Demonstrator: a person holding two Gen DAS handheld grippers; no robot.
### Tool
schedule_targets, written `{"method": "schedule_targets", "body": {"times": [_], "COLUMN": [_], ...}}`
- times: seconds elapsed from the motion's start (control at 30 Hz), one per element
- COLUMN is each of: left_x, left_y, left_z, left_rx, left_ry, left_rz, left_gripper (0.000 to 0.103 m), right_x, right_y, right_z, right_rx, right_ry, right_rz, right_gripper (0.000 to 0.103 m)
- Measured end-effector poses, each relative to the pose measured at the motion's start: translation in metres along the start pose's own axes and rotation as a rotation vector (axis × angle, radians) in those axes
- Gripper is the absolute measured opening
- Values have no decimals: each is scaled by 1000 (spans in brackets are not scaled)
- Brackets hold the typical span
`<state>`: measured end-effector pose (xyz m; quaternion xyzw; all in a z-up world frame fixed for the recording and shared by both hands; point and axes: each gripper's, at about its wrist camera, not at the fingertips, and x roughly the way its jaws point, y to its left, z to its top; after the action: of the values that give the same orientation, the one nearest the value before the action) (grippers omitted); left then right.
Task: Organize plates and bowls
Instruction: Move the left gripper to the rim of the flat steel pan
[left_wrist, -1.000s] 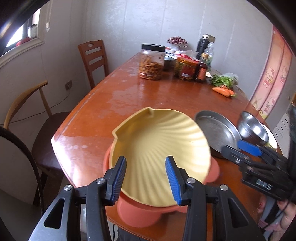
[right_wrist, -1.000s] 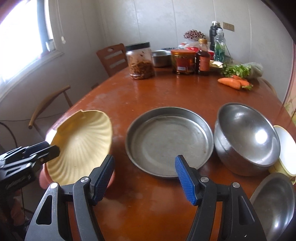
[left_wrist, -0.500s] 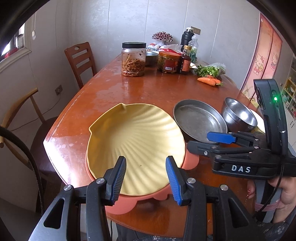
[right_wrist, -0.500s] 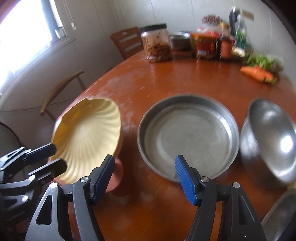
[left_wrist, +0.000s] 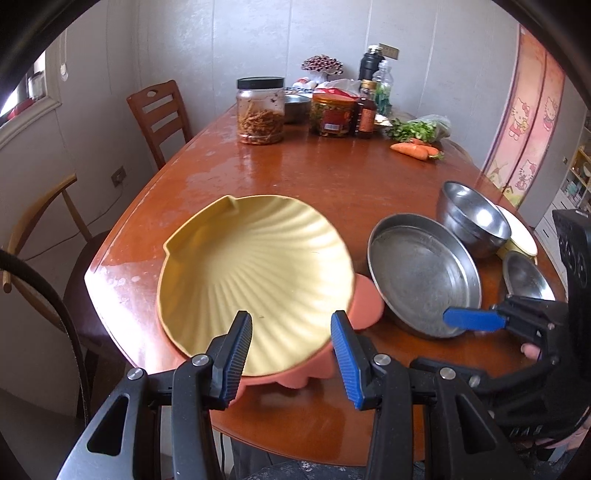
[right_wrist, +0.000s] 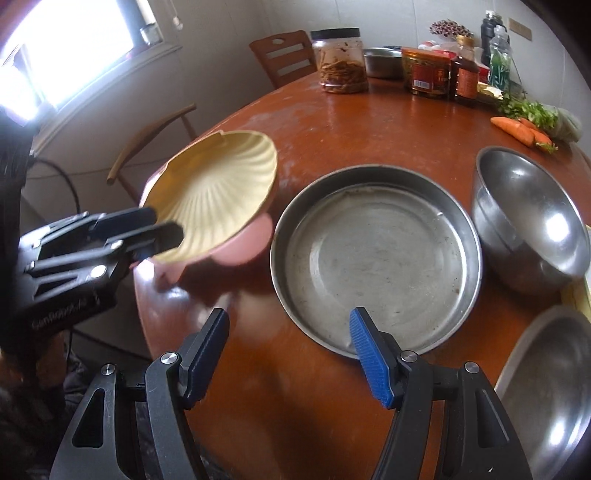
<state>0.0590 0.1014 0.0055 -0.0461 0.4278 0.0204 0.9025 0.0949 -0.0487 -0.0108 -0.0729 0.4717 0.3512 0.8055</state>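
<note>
Left wrist view: the table (left_wrist: 314, 177) is reddish-brown wood, glossy, with a rounded near end.

- The yellow shell plate (left_wrist: 255, 266) is ribbed and sits on the pink plate (left_wrist: 365, 299), whose lobes show past its rim at 3 and 6 o'clock. The stack lies at the near end of the table.
- The left gripper (left_wrist: 291, 319) has its jaws a little apart. The shell plate's near rim lies in the gap at 6 o'clock of the plate. I cannot tell whether the pads bite on it or only straddle it.
- The steel pan (left_wrist: 421, 273) is at 3 o'clock of the stack, just beside the pink lobe, and is empty.
- The steel bowl (left_wrist: 472, 218) is at 1 o'clock of the pan, close to or touching its rim.
- The small steel dish (left_wrist: 528, 277) is at 3 o'clock of the pan.
- The jar (left_wrist: 260, 110), some bottles and the carrots (left_wrist: 410, 149) are at the far end, well apart from the dishes.

Right wrist view:

- The right gripper (right_wrist: 290, 317) is released, jaws wide, with nothing between them. One blue pad overlaps the pan's near rim at 6 o'clock, and the other is over bare wood.
- The left gripper shows at 9 o'clock, its fingertips at the shell plate's edge.
</note>
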Motion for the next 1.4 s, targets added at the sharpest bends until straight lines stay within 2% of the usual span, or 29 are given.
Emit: {"method": "schedule_targets", "body": {"times": [0.3, 0.47, 0.73, 1.03, 1.23, 1.4], "left_x": [-9, -17, -9, 8, 14, 17], "left_y": [-22, -33, -64, -88, -92, -95], "left_z": [-2, -7, -15, -22, -21, -23], "left_rx": [33, 56, 126, 154, 135, 138], "left_ry": [-1, -11, 31, 69, 64, 70], "left_rz": [-4, -30, -79, -107, -125, -127], "left_gripper": [44, 44, 44, 44, 44, 44], "right_x": [-21, -30, -42, -56, -91, -98], "right_y": [7, 7, 14, 23, 2, -25], "right_z": [-31, -45, -63, -80, -90, -109], "right_rx": [-44, -53, -92, -153, -41, 144], "right_ry": [6, 12, 19, 5, -98, -117], "right_rz": [33, 28, 22, 6, -110, -116], "right_gripper": [69, 69, 69, 70, 70, 70]}}
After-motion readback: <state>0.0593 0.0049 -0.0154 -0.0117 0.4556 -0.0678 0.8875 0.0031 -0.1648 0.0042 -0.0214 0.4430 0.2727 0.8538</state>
